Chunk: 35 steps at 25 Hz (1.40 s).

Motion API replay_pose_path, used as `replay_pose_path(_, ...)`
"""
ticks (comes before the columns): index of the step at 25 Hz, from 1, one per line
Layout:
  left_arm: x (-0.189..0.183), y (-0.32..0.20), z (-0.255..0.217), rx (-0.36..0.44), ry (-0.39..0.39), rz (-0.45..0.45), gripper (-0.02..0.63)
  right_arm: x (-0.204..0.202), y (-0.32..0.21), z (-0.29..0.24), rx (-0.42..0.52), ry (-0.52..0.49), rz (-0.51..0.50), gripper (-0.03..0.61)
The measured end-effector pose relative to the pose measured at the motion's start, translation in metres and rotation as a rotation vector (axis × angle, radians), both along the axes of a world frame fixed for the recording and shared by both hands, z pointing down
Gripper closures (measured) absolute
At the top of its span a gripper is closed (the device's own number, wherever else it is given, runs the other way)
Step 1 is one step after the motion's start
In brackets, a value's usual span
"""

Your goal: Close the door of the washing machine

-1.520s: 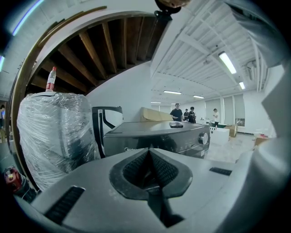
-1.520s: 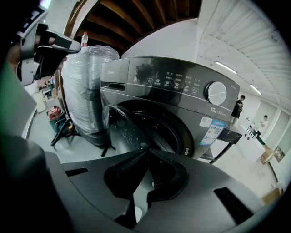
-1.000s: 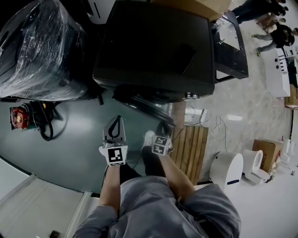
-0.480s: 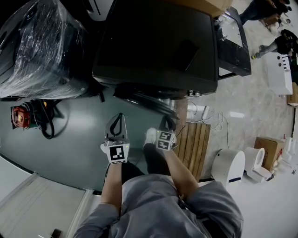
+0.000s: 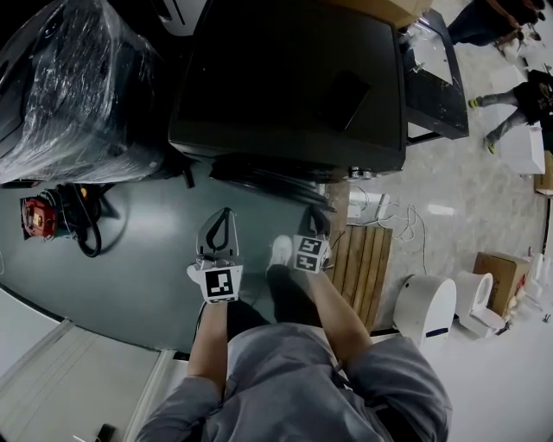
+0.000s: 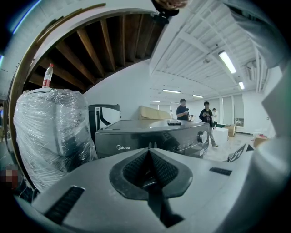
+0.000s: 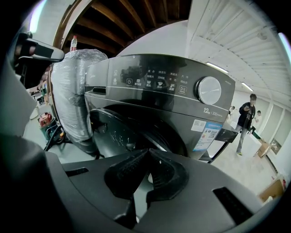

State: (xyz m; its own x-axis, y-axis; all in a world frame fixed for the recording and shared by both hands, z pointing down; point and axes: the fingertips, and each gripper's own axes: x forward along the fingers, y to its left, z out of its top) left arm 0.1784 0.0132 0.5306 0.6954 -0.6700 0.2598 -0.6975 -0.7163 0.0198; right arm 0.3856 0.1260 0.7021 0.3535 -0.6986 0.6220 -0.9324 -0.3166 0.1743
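left fingers [image 6: 132, 169]: those of the left gripper [image 5: 221, 216]; pressed together tip to tip, nothing between them; centre-left of the head view, over the green floor [image 5: 130, 259].
right fingers [image 7: 123, 173]: those of the right gripper [image 7: 148, 153]; clenched on nothing; tips just beside the door's free edge, contact not clear.
wrapped bundle [image 5: 73, 86]: upper left; clear film around a dark bulk, with a bottle [image 6: 47, 76] upright on top.
washing machine [image 5: 294, 86]: top centre of the head view, its front facing the person.
door [image 5: 268, 186]: ajar. From above it is a dark strip, its long axis running from the machine's front at left, down and right. Its free edge points at the right gripper [image 5: 318, 216]. In the right gripper view the round door [image 7: 116, 132] fills the centre-left.
drum: hidden behind the door; contents cannot be told.
cardboard box [image 5: 380, 13]: on the machine's top, far edge; contents unseen.
wooden pallet [image 5: 359, 268]: right of the right gripper, slats running up-down.
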Motion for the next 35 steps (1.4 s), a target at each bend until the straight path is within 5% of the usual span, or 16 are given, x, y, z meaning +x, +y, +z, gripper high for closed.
replay_pose_path(35, 0.013, -0.007, 0.009, -0.013, 0.003, 0.007, 0.614, 0.031, -0.036, -0.005, 0.039, 0.019, -0.009, 0.578)
